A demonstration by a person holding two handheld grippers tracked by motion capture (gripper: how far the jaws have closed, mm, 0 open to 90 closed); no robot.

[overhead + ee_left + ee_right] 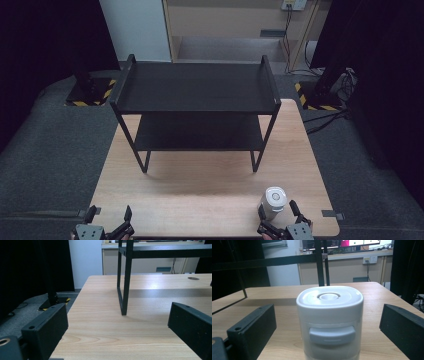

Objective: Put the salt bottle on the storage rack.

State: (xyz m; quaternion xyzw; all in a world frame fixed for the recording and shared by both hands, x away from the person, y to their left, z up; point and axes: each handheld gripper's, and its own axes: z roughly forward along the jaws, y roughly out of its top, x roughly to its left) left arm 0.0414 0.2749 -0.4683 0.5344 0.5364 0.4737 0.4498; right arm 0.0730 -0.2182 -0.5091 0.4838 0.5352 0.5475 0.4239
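My right claw (279, 209) spread wide — jaws flanking, not touching, the white lidded plastic canister (273, 201), left claw (110, 216) spread over bare light-wood surface (200, 195), black two-tier metal shelf (196, 87) beyond.

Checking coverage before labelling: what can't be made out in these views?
- White canister: base cut off by the bottom edge of the right gripper view; contents hidden by its opaque wall.
- Black shelf: lower tier's back in shadow under the top board, high view.
- Left gripper: body cut off by the bottom edge, high view.
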